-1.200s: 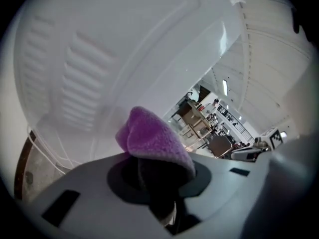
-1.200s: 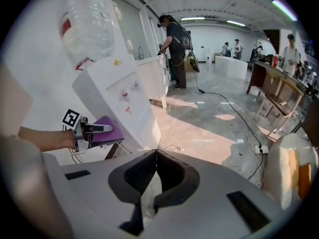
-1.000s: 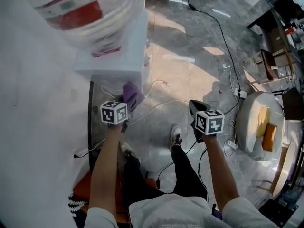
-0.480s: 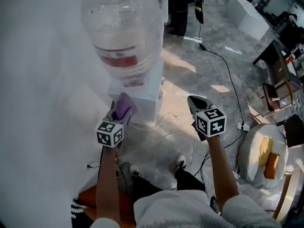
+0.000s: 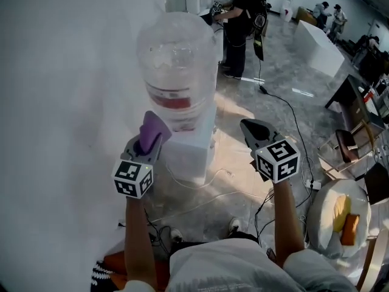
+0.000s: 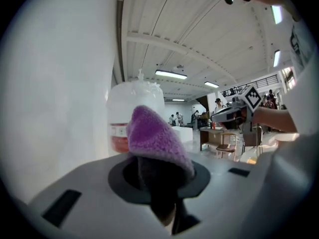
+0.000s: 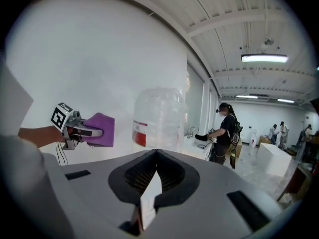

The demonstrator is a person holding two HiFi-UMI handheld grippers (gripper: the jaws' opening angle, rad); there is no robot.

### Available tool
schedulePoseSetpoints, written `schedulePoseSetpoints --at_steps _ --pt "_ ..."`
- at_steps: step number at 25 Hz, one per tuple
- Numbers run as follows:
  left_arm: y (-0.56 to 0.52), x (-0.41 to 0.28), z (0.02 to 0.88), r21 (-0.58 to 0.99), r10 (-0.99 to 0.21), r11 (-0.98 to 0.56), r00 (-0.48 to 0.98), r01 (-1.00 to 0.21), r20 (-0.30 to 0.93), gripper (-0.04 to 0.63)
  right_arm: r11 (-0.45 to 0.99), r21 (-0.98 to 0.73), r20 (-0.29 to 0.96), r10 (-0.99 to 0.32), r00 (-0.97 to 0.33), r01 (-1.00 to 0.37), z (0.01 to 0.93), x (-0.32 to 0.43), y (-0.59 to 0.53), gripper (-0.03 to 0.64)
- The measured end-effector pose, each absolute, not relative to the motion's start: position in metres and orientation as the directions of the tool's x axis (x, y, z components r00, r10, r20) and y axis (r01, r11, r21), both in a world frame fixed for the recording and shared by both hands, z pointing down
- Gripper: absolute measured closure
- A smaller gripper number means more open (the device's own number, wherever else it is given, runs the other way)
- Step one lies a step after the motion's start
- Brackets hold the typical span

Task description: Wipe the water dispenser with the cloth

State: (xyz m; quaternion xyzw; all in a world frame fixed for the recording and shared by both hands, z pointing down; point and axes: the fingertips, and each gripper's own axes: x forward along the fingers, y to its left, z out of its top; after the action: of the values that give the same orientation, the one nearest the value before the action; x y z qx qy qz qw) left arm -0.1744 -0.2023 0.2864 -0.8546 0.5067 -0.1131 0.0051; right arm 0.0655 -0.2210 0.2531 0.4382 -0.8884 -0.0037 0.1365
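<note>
A white wall (image 5: 55, 102) fills the left, and the dispenser (image 5: 193, 154) is stood on the floor against it, with a clear bottle (image 5: 177, 59) seated on top. The left tool (image 5: 148, 145) is shut on a purple cloth (image 5: 152, 128), a folded tuft of which sticks out past the jaws. The cloth is held level with the bottle's lower part, just beside its left side. A gap between them is shown in the right gripper view, so wiping is judged not yet begun and the approach is taken as the step in hand. Next, a short carry rightward is called for, until the cloth is pressed on the bottle or the dispenser's top, then strokes along it. The right tool (image 5: 255, 132) is held to the dispenser's right, jaws drawn together with nothing gripped, and is kept out of the path. Cables (image 5: 209, 184) are strewn on the floor at the dispenser's foot and could be snagged. A person (image 5: 246, 17) is seen beyond, well apart, and a round white seat (image 5: 319, 212) lies at the floor's right edge.
</note>
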Motion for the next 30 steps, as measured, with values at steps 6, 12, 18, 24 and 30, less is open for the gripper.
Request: schedulePoseSetpoints --at_steps 6,12,18,24,30 --pt "-0.184 -0.179 0.233 -0.221 -0.885 -0.466 0.453 -0.856 0.109 0.517 0.652 0.173 0.206 -0.757 -0.620 -0.738 0.222 0.041 -0.213 0.603" --pt "-0.170 -0.181 0.201 -0.281 -0.899 -0.434 0.432 -0.856 0.070 0.517 0.685 0.211 0.202 -0.728 -0.655 -0.697 0.202 0.024 -0.206 0.603" --pt "-0.166 -0.181 0.178 -0.351 -0.903 -0.416 0.426 -0.839 0.050 0.517 0.679 0.266 0.161 -0.731 -0.663 -0.685 0.182 0.011 -0.202 0.603" --pt "-0.167 -0.179 0.177 -0.357 -0.901 -0.419 0.430 -0.835 0.053 0.517 0.669 0.292 0.161 -0.739 -0.655 -0.683 0.187 0.005 -0.208 0.603" --pt "-0.173 -0.180 0.182 -0.348 -0.901 -0.421 0.429 -0.837 0.060 0.517 0.678 0.285 0.150 -0.730 -0.666 -0.678 0.188 0.001 -0.211 0.603"
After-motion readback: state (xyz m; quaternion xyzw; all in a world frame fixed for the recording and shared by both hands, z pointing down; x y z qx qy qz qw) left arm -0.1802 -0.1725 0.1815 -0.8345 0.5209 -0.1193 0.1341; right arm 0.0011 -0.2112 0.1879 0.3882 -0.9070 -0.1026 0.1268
